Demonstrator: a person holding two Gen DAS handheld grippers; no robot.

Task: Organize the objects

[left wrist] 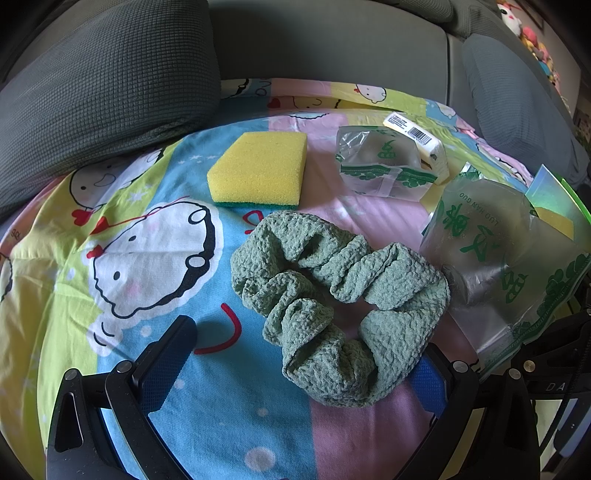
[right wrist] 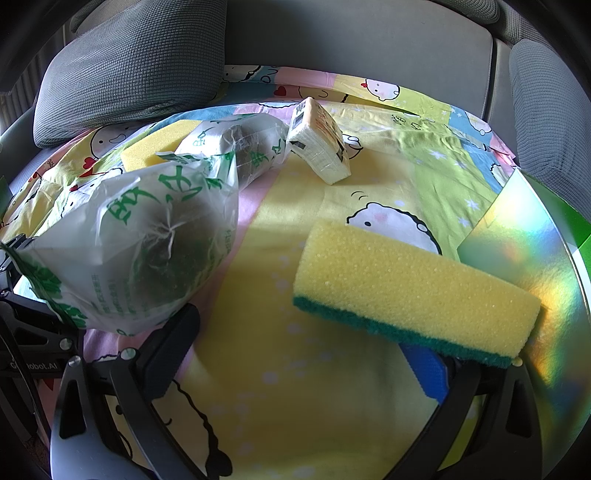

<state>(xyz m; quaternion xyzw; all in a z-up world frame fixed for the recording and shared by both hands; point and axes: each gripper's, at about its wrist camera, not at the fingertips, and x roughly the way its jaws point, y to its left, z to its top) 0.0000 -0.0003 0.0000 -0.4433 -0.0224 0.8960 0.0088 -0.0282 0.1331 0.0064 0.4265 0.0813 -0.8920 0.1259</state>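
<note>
The left tool (left wrist: 306, 369) stands released around the green scrunchie (left wrist: 338, 306) on the cartoon sheet (left wrist: 110, 221), ready to clench next; the right tool (right wrist: 306, 354) is released too, its finger just under the near sponge (right wrist: 410, 288)

i note a grey cushion (left wrist: 99, 77) back left, a sofa backrest (right wrist: 354, 40) behind, and plush toys (left wrist: 532, 33) far right.

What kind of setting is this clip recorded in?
Probably a home living room: a grey sofa backrest with a cushion, its seat draped in a cartoon-print sheet, and plush toys behind.
</note>
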